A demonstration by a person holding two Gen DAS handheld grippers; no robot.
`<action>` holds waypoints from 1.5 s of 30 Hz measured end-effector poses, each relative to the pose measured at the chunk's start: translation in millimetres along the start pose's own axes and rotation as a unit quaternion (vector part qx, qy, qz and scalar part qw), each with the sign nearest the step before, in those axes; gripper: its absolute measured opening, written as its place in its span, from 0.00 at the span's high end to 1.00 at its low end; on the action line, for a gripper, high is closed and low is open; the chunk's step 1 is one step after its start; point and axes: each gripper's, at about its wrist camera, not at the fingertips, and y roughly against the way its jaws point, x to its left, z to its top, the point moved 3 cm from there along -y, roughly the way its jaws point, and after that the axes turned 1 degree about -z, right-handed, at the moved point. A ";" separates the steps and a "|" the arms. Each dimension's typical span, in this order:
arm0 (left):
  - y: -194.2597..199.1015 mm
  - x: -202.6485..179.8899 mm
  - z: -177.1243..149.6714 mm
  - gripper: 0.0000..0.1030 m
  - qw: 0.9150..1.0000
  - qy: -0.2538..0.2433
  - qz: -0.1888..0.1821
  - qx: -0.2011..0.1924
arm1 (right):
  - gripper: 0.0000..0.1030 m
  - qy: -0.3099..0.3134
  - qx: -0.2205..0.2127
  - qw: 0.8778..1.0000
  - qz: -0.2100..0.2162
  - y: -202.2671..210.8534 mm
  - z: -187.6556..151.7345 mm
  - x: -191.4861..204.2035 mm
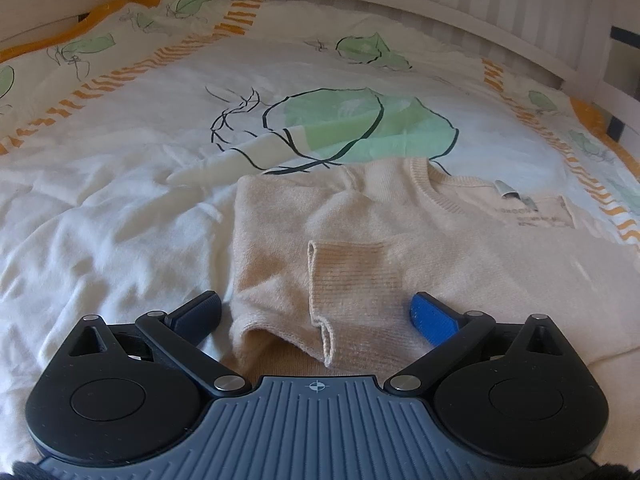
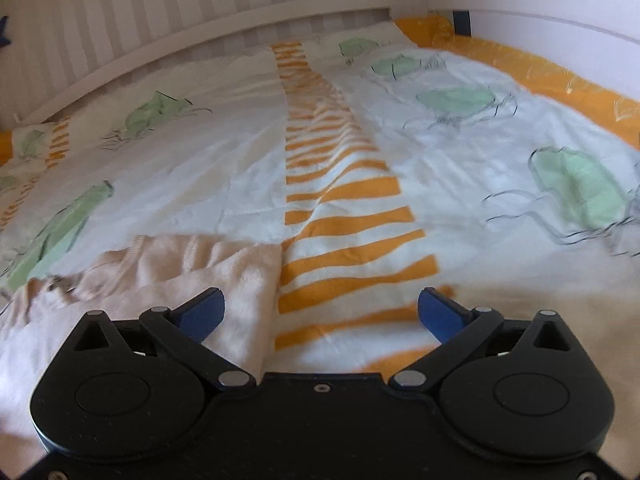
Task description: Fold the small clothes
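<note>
A small cream knit sweater point(image 1: 460, 264) lies flat on the bed cover, neck away from me, with its left sleeve folded across the body so the ribbed cuff point(image 1: 344, 280) rests on top. My left gripper point(image 1: 316, 314) is open and empty, low over the sweater's near left part, with the cuff between its fingers. In the right wrist view the sweater's right edge point(image 2: 180, 280) lies at the lower left. My right gripper point(image 2: 320, 314) is open and empty, its left finger point(image 2: 202, 312) over the sweater edge and the right one over the cover.
The bed cover point(image 1: 140, 208) is white with green leaf prints and orange striped bands point(image 2: 340, 240), and is wrinkled. A white slatted bed frame point(image 1: 400, 4) runs along the far side and the right side point(image 2: 540, 8).
</note>
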 end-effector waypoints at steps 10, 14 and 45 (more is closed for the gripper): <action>88.2 -0.4 -9.6 0.02 1.000 0.011 -0.011 -0.021 | 0.01 0.016 0.051 0.998 0.015 95.9 -32.6 -15.0; 126.8 1.7 -24.4 0.02 1.000 -0.017 -0.020 -0.015 | 0.01 0.002 0.072 0.996 0.045 129.7 -51.7 -14.6; 189.8 30.3 -141.1 0.02 0.990 -0.045 -0.046 0.128 | 0.01 0.087 0.153 0.979 0.104 232.9 -142.2 5.4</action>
